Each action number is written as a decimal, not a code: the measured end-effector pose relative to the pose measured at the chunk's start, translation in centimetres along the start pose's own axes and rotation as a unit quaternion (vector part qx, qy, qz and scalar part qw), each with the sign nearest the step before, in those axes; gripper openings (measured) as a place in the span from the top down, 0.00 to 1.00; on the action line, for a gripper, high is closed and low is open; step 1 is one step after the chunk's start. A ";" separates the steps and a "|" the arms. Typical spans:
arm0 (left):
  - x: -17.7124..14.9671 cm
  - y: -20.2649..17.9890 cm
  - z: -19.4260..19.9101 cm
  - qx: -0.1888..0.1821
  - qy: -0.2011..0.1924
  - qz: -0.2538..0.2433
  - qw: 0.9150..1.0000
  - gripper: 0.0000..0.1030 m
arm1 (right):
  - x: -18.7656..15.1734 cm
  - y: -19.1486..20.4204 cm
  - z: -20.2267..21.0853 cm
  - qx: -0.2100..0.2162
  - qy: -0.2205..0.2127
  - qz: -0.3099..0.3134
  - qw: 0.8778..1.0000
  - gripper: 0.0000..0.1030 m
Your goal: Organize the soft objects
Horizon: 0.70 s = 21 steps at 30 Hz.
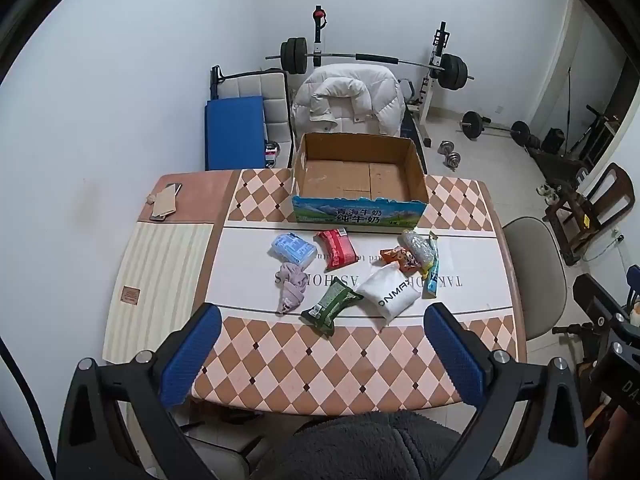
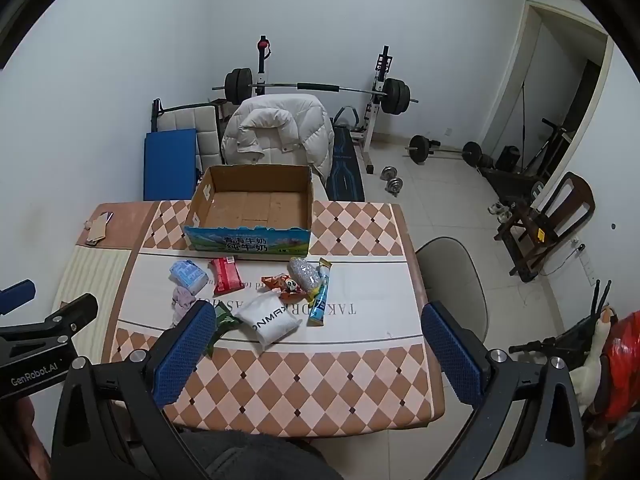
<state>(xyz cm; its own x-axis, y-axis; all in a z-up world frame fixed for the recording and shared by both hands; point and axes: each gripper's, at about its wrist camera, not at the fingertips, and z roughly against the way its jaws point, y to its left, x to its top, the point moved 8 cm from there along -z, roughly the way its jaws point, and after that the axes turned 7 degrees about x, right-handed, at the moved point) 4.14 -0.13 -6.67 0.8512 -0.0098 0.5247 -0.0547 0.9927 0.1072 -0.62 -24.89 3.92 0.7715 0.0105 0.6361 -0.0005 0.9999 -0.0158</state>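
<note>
Currently we hold the left hand-held gripper (image 1: 322, 344) and the right hand-held gripper (image 2: 316, 340) above the near edge of the desk (image 1: 320, 364), both spread wide and empty. From left to right lie the blue packet (image 1: 293, 249), purple cloth (image 1: 290, 286), red packet (image 1: 337, 249), green packet (image 1: 330, 305), white pouch (image 1: 389, 290) and orange snack bag (image 1: 399, 259). Behind them stands the cardboard box (image 1: 358, 214), open-topped.

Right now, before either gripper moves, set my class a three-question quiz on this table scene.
1. True or false: the cardboard box holds no items.
2. Which lies nearest the left gripper? A) red packet B) green packet C) blue pack
3. Fill in: both the left gripper and the right gripper are ____.

Key: 1 true; 2 B; 3 open.
</note>
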 end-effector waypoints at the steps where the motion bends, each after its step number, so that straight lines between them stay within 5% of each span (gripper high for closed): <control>1: -0.1 0.1 -0.1 -0.003 0.003 0.005 1.000 0.00 | 0.0 0.0 0.0 -0.003 0.001 0.002 1.000 0.00; 21: 0.2 0.4 -0.6 -0.004 0.000 0.004 1.000 0.00 | 0.5 0.3 -0.8 0.005 0.007 0.000 1.000 0.00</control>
<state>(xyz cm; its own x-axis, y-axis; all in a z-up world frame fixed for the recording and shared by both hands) 4.61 0.37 -7.07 0.8511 -0.0017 0.5250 -0.0569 0.9938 0.0955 0.29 -24.58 3.59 0.7809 0.0108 0.6245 -0.0078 0.9999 -0.0076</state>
